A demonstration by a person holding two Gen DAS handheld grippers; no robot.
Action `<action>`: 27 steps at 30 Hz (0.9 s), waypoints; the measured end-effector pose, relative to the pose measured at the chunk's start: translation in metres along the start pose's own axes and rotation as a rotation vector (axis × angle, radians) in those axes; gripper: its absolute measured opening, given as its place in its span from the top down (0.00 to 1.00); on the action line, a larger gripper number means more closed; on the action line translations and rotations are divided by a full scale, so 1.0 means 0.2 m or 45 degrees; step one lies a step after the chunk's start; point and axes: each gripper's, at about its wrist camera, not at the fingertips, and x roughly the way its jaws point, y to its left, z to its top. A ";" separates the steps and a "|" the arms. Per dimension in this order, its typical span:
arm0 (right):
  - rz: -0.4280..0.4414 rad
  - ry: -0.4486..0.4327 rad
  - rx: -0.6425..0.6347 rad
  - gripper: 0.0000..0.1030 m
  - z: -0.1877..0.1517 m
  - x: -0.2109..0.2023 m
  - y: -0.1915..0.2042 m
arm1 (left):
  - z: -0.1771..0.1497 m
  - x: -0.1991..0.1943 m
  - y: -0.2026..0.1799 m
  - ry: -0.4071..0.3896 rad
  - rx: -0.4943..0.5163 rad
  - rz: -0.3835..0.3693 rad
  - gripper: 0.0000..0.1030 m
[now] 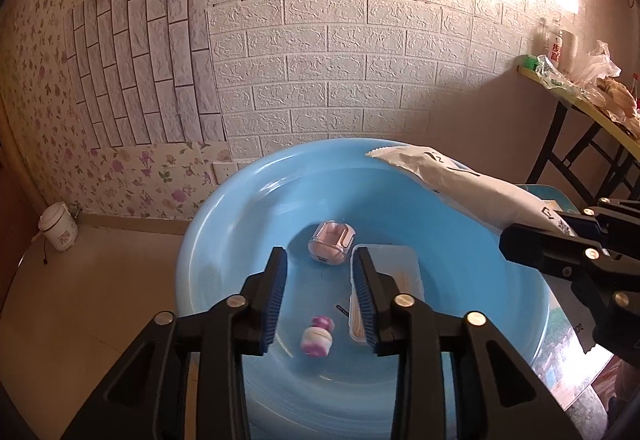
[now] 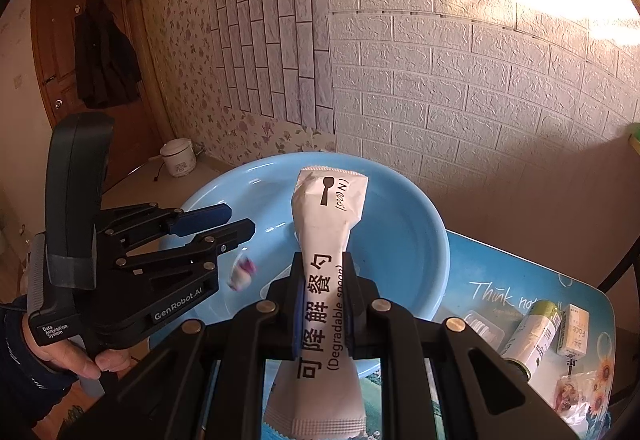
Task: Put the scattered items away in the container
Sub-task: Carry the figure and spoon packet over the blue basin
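Note:
A light blue basin [image 1: 224, 224] holds a pink clear case [image 1: 331, 243], a clear box of toothpicks [image 1: 394, 280] and a small pink-and-white bottle [image 1: 317, 337], blurred as if in motion. My left gripper [image 1: 322, 298] is open above the basin, with the small bottle below and between its fingers. My right gripper [image 2: 323, 310] is shut on a white degradable-spoon packet [image 2: 326, 224], held over the basin [image 2: 408, 224]; the packet also shows in the left wrist view [image 1: 452, 180]. The left gripper [image 2: 236, 222] and the small bottle [image 2: 241, 274] show in the right wrist view.
On the blue printed table [image 2: 480, 272] to the right lie a green-capped bottle [image 2: 534, 332], a small white box [image 2: 575, 328], a clear blister pack [image 2: 482, 328] and a snack packet [image 2: 570, 392]. A rice cooker [image 1: 58, 226] stands on the floor. A cluttered side table [image 1: 580, 100] stands at right.

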 end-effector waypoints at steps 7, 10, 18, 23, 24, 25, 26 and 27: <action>-0.004 0.021 -0.001 0.85 -0.01 0.04 0.00 | -0.01 -0.02 0.01 -0.012 -0.013 0.001 0.59; -0.010 0.032 0.001 0.85 -0.02 0.06 0.00 | -0.01 -0.04 0.03 -0.016 -0.040 0.000 0.46; -0.026 0.059 0.015 0.85 0.01 0.16 -0.02 | -0.01 -0.09 0.04 -0.051 -0.058 0.014 0.12; -0.027 0.071 0.013 0.85 0.01 0.19 0.00 | 0.00 -0.11 0.06 -0.059 -0.072 0.024 0.10; -0.026 0.072 0.013 0.85 0.01 0.20 0.00 | 0.00 -0.10 0.07 -0.057 -0.078 0.025 0.10; -0.024 0.070 0.010 0.85 0.01 0.20 0.00 | 0.00 -0.10 0.08 -0.054 -0.082 0.025 0.10; -0.025 0.069 0.005 0.84 0.01 0.20 0.01 | 0.00 -0.10 0.08 -0.053 -0.084 0.027 0.10; -0.029 0.071 0.001 0.84 0.01 0.21 0.01 | 0.00 -0.10 0.08 -0.051 -0.084 0.030 0.10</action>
